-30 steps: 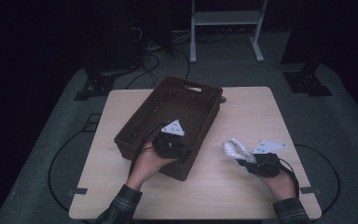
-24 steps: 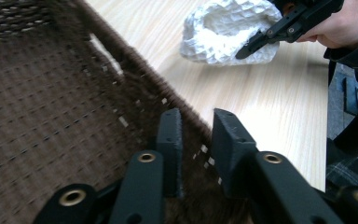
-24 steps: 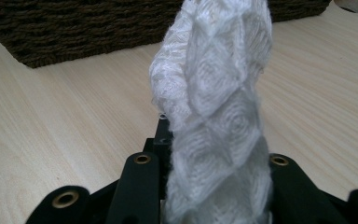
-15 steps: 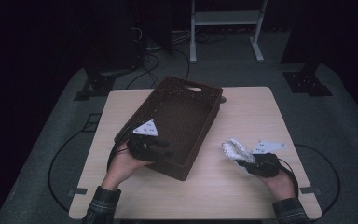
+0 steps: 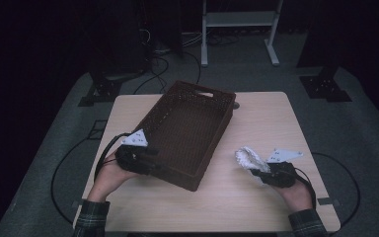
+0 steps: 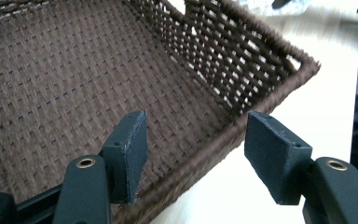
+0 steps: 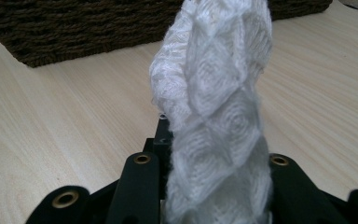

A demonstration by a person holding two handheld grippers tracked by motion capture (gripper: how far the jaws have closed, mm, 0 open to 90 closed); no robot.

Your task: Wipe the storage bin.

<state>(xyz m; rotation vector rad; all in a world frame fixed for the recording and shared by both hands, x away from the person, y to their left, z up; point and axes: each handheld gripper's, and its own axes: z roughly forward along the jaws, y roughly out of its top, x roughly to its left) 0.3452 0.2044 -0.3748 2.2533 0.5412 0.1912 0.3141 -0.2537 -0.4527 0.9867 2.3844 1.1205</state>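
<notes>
While the right gripper [image 5: 260, 174] stays out on the bare tabletop with its jaws clamped on a crumpled white knitted cloth [image 7: 216, 116], the left gripper [image 5: 150, 159] sits at the near left corner of the dark brown woven wicker basket [image 5: 190, 128]. Its jaws have just been opening: in the left gripper view they stand apart, straddling the basket's rim [image 6: 242, 128], with neither pad pressing on it. I judge the basket to be positioned and just released, so that part looks done. What remains is the cloth itself: it rises upright from between the right gripper's jaws, well clear of the basket, whose side wall [image 7: 74, 28] lies ahead of that gripper across a stretch of pale wooden table [image 5: 276, 118]. As far as it shows, the basket holds nothing, so the carry over the rim and the drop inside are still to come.
</notes>
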